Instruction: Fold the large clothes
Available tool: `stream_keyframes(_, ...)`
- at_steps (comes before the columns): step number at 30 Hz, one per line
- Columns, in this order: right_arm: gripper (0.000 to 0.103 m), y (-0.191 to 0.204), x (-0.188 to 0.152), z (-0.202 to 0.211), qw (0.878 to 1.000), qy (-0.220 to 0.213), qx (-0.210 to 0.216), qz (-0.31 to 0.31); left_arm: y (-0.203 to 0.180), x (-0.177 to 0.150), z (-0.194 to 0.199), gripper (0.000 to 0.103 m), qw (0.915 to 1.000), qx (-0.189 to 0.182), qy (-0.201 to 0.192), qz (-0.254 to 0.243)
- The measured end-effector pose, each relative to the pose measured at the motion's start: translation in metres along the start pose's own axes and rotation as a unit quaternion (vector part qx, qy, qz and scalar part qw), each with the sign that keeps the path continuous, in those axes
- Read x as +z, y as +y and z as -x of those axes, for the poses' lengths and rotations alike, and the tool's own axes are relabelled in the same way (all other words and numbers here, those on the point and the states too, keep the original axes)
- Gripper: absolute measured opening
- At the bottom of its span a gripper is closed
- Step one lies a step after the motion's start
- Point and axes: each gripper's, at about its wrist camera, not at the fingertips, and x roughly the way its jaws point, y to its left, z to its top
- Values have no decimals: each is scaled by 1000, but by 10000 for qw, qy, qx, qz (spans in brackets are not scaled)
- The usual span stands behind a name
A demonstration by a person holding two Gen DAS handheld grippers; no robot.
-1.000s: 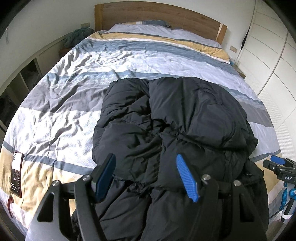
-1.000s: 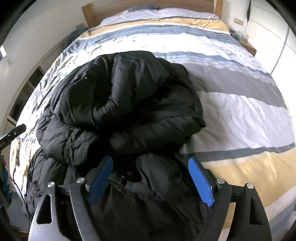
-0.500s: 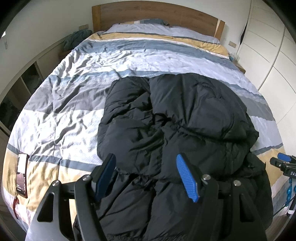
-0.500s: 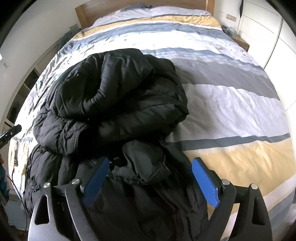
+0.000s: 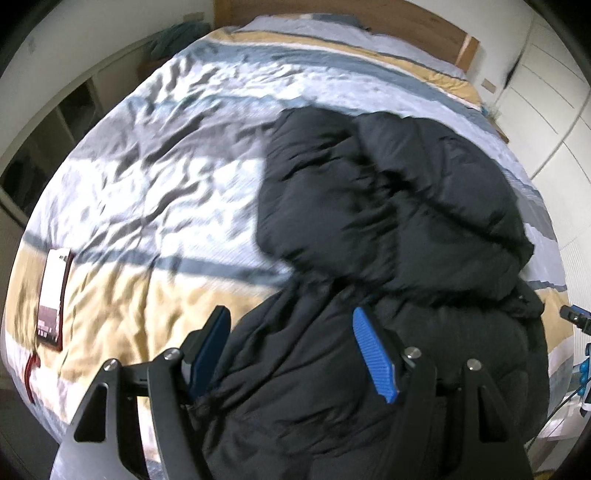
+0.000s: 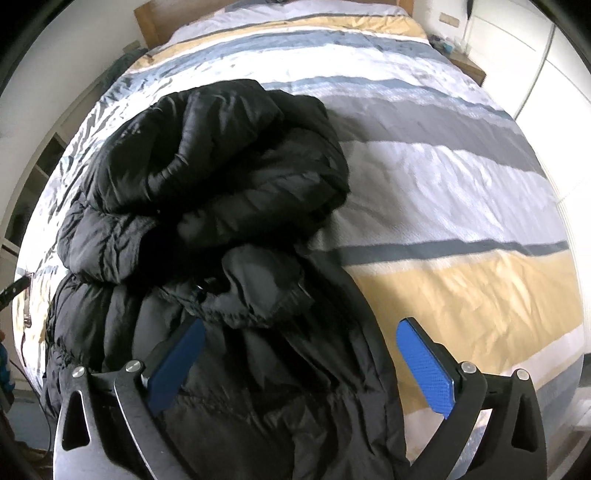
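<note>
A bulky black puffer jacket lies crumpled in a heap on the striped bed, its lower part hanging over the foot edge. It fills the left half of the right wrist view. My left gripper is open above the jacket's near left part, its blue pads apart. My right gripper is open over the jacket's near right part, with a folded hem or cuff just ahead of it. Neither gripper holds anything.
A phone lies on the bed's left front corner. A wooden headboard and pillows are at the far end. White wardrobe doors stand to the right, open shelving to the left. The bed's right half carries only the cover.
Both grippers have drawn back toward the foot of the bed and stayed open. The left view has swung left and is blurred. More of the jacket's lower part now shows.
</note>
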Motion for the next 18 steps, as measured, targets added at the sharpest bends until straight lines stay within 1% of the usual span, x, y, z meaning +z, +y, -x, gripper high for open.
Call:
stream_keyframes(6, 102, -12, -14, -5, 9996, 232, -146, -106, 56, -31, -15, 68, 9985, 173, 335, 409)
stream_keyframes(9, 102, -19, -23, -8, 9989, 379, -233, -163, 81, -47, -23, 68, 9966, 198, 498, 627)
stream_keyframes(13, 102, -28, -35, -12, 9978, 563, -288, -220, 107, -68, -31, 68, 9931, 75, 723, 916)
stream_keyframes(18, 102, -44, -51, -20, 9956, 788, -390, -322, 127, -93, -37, 68, 9876, -248, 989, 1196)
